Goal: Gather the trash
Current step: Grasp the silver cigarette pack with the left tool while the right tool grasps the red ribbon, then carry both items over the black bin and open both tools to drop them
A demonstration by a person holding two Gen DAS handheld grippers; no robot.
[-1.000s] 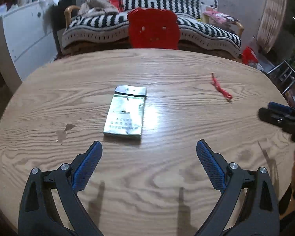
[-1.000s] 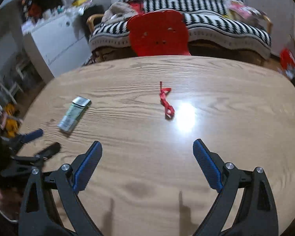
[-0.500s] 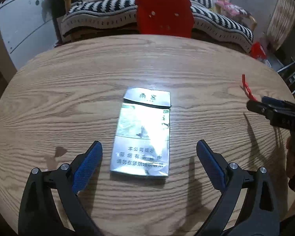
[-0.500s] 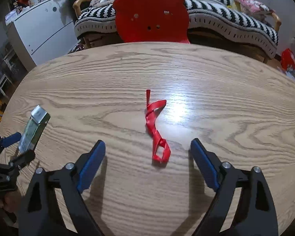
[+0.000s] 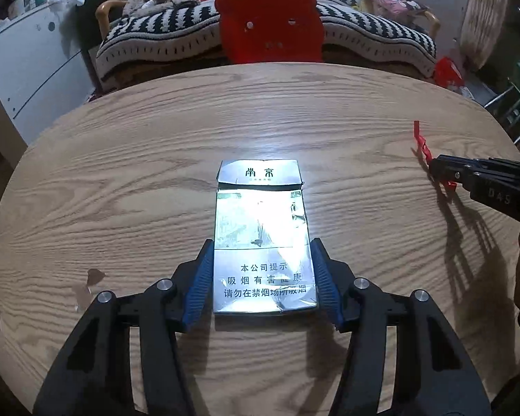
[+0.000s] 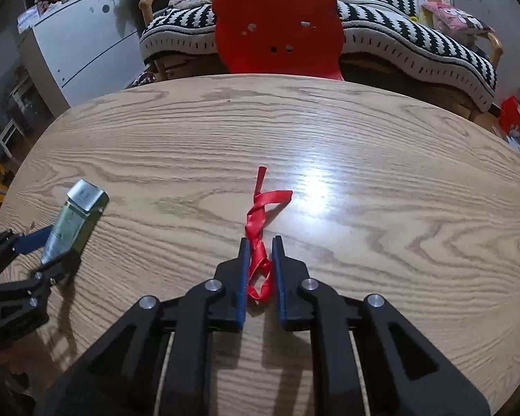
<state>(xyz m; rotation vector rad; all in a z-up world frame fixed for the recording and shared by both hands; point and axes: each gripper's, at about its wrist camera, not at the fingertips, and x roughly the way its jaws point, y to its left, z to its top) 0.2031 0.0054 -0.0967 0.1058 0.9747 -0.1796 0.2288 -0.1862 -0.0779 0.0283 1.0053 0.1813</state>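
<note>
A flattened silver cigarette pack lies on the round wooden table. My left gripper has its blue pads against both long sides of the pack, shut on it. The pack also shows in the right wrist view, between the left gripper's fingers. A twisted red ribbon lies on the table. My right gripper has closed around the ribbon's near end, pads close on each side. In the left wrist view the ribbon pokes out past the right gripper at the far right.
A red bear-shaped chair back stands at the table's far edge. Behind it is a sofa with a black-and-white striped cover. A white cabinet stands at the left. A small stain marks the table near my left gripper.
Both grippers moved forward and down to the table. The left one closed on the cigarette pack. The right one closed around the red ribbon's near end.
</note>
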